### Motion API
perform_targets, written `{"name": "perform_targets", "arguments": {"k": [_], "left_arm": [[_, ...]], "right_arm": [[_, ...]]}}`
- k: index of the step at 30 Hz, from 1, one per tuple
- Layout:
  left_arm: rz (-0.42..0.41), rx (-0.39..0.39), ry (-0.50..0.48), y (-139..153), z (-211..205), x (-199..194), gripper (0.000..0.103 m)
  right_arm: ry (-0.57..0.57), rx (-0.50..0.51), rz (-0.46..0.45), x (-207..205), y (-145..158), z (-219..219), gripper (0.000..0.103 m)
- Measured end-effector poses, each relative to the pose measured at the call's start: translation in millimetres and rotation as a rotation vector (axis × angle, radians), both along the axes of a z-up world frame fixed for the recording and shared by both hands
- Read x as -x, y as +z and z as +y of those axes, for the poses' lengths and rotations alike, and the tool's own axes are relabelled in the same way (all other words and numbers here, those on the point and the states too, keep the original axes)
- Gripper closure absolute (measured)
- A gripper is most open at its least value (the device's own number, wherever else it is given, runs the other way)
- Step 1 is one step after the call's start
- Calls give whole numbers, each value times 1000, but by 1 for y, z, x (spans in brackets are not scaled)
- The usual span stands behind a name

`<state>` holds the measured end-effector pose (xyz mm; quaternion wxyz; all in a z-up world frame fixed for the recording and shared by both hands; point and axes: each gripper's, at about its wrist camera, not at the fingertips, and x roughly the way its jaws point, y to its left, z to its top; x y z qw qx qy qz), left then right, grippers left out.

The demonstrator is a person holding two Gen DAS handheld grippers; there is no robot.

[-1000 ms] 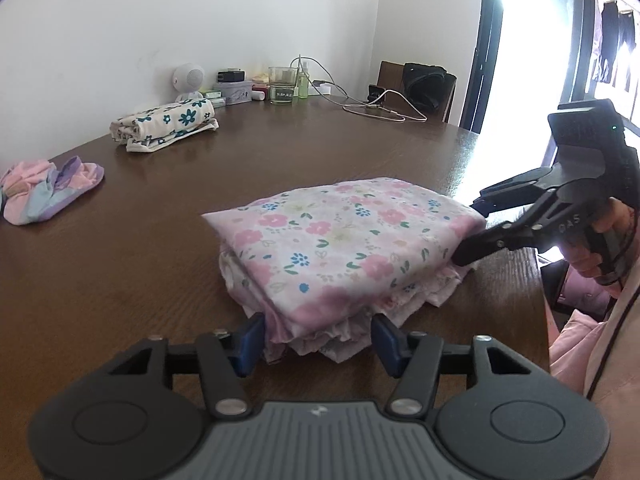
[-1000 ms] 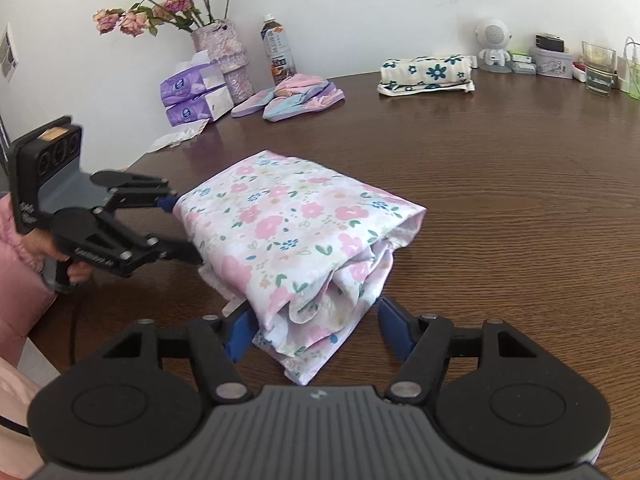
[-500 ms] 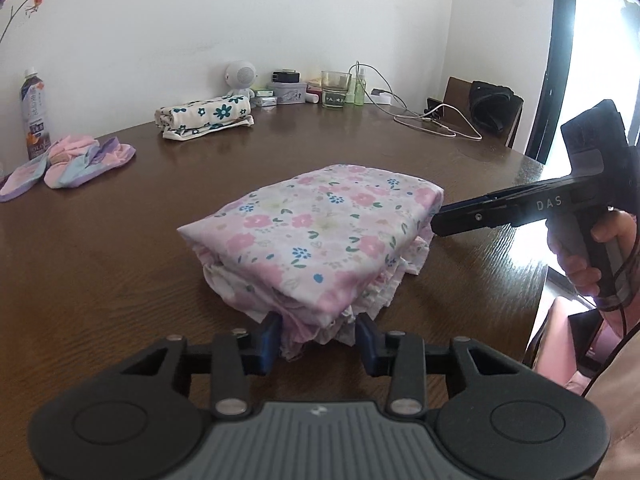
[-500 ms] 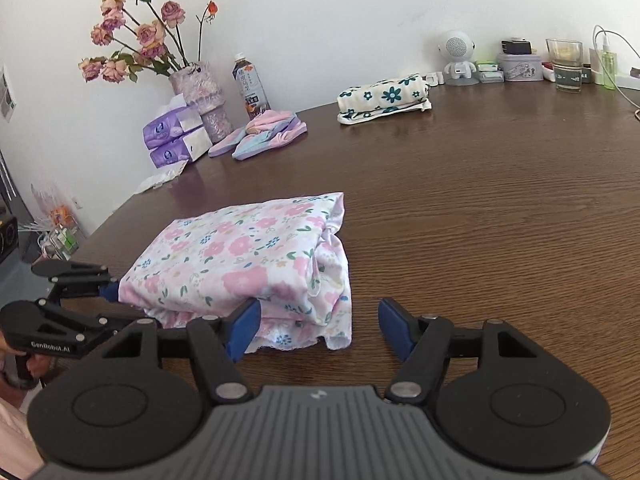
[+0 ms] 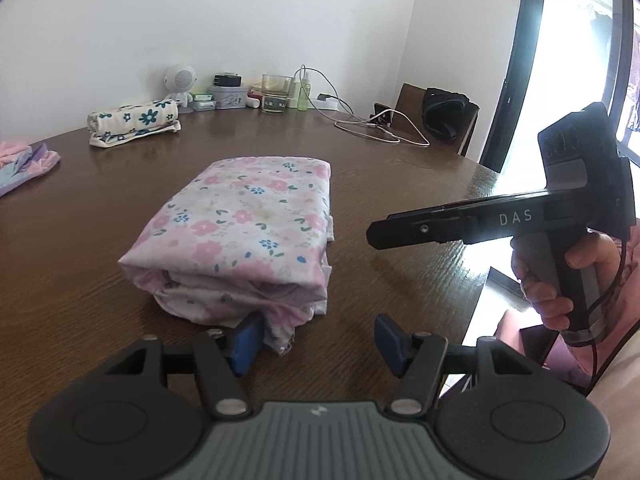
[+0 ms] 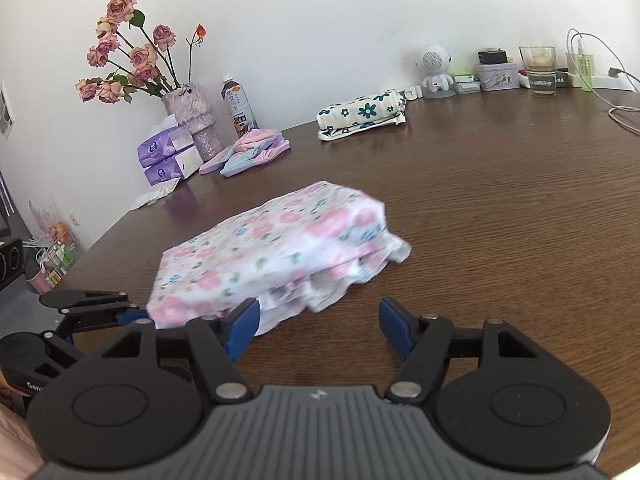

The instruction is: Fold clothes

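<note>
So the pink floral folded garment (image 5: 244, 236) sits on the dark wooden table (image 5: 400, 184), near the edge where the person stands — a neat bundle whose long axis runs away from that edge toward the far wall. It lies dead ahead of the left gripper (image 5: 316, 340), slightly off to its left: the ruffled near end touches the left blue pad while the other pad stands clear over bare wood. Those jaws are opening, and nothing's pinched. The right gripper (image 6: 316, 326) is spread too, holding nothing, with the bundle ahead and to its left — in the left wrist view it hovers beside the bundle's right flank, apart from it. Both are about equally close, I'd say. With 2 other folded pieces parked at the far edge, this one looks done; next is probably pulling back.
</note>
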<state>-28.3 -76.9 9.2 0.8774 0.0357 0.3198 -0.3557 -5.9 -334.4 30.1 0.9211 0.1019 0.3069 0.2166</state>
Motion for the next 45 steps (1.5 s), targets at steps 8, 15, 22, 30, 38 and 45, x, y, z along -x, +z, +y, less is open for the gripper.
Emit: {"name": "perform_targets", "arguments": {"k": [8, 15, 22, 30, 38, 45], "left_arm": [[-52, -48, 125, 14, 58, -7, 43], [-107, -204, 69, 14, 58, -53, 44], [-148, -199, 0, 12, 55, -68, 54], [-155, -153, -37, 12, 57, -65, 68], [-172, -164, -31, 13, 54, -66, 82], [-103, -122, -22, 10, 57, -73, 102]], "right_arm": [[40, 16, -27, 34, 12, 39, 36], [29, 174, -22, 41, 11, 113, 38], [-102, 254, -12, 36, 7, 136, 50], [-171, 251, 7, 33, 6, 139, 76], [-175, 241, 1, 37, 4, 139, 77], [-190, 223, -7, 35, 2, 134, 92]]}}
